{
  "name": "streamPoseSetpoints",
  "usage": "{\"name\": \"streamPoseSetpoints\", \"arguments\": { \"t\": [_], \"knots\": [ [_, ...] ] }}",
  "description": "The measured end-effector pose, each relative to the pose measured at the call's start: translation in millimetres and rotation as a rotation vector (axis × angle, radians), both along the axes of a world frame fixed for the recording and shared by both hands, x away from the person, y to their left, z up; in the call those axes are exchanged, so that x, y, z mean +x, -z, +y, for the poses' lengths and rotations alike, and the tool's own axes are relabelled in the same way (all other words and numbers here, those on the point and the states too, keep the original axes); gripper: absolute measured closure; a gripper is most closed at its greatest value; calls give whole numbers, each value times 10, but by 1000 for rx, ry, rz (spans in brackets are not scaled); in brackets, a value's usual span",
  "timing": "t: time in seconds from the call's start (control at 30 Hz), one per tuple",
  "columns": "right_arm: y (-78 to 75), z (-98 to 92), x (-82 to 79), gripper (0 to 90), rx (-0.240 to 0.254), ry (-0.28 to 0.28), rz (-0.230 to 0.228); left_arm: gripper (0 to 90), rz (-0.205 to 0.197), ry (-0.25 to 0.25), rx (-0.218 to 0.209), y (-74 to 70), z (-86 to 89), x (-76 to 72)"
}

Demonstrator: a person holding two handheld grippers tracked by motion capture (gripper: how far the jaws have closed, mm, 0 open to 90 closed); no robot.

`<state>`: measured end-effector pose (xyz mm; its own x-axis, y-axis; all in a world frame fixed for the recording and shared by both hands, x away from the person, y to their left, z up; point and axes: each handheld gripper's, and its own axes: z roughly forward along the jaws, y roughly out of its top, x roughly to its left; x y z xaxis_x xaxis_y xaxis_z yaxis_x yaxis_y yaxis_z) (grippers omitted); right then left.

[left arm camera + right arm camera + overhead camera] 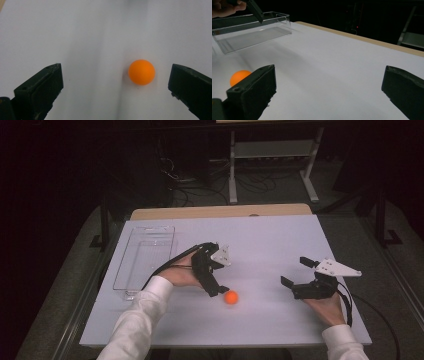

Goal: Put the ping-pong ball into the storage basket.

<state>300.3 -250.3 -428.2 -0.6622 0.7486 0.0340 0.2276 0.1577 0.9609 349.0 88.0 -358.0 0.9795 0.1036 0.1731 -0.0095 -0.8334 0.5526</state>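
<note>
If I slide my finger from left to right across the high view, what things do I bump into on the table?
Clear plastic tray → left hand-held gripper → orange ball → right hand-held gripper.

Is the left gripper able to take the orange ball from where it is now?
Probably yes. The left gripper is open, and the orange ball lies on the white table between its jaws, nearer to one of them. Nothing stands in the way.
</note>
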Motion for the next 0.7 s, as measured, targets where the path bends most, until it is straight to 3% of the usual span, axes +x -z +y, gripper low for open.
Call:
{"name": "streamPoseSetpoints", "arguments": {
  "t": [0.7],
  "knots": [
    [-2,-1,-2,0,2,-1,0,0,17,26,46,169,-138,4]
  ]
}}
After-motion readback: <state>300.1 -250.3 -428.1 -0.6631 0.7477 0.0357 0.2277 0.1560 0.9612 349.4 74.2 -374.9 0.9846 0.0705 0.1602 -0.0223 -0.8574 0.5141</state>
